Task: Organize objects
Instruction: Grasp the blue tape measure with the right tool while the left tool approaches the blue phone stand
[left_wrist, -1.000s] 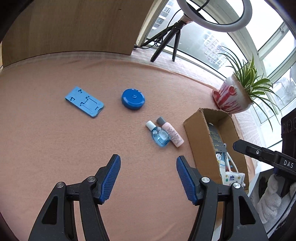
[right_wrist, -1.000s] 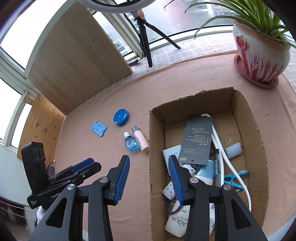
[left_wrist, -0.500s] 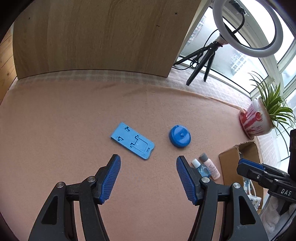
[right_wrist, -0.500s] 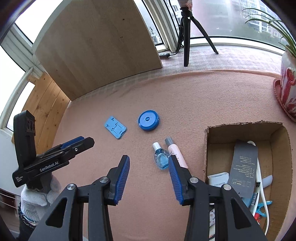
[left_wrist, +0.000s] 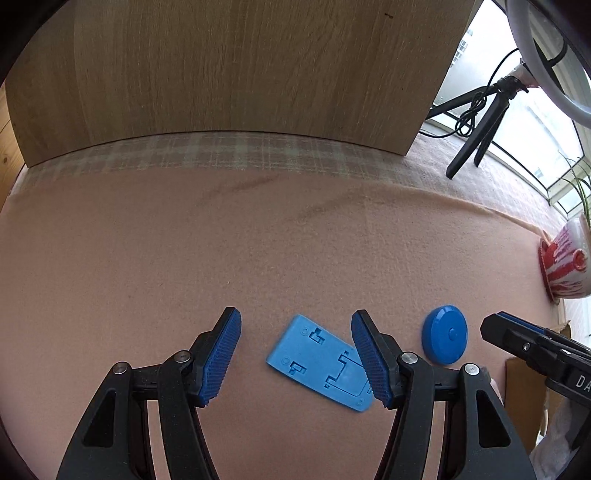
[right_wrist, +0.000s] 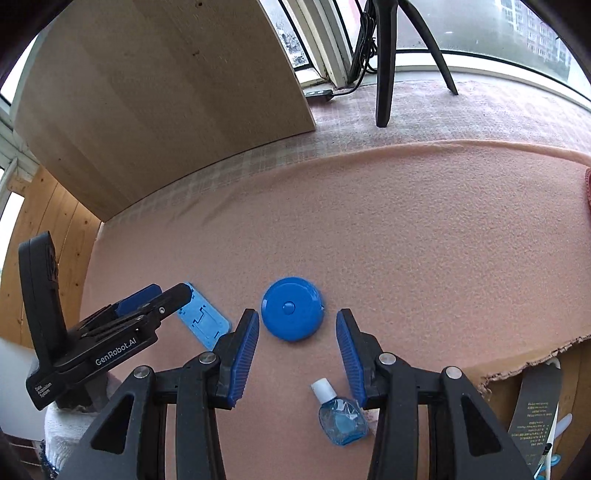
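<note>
A flat blue plastic stand lies on the pink cloth, between the fingers of my open, empty left gripper; it also shows in the right wrist view. A round blue disc lies just ahead of my open, empty right gripper, and shows in the left wrist view. A small blue bottle lies on its side by the right finger. The cardboard box sits at the right with a dark card inside.
A wooden board stands at the back. A tripod with a ring light and cable stands by the window. A red-and-white plant pot is at the far right. The left gripper's body is left of the stand.
Both grippers moved left and down toward the cloth. The left now straddles the blue stand; the right has left the box and faces the blue disc. Both stayed open.
</note>
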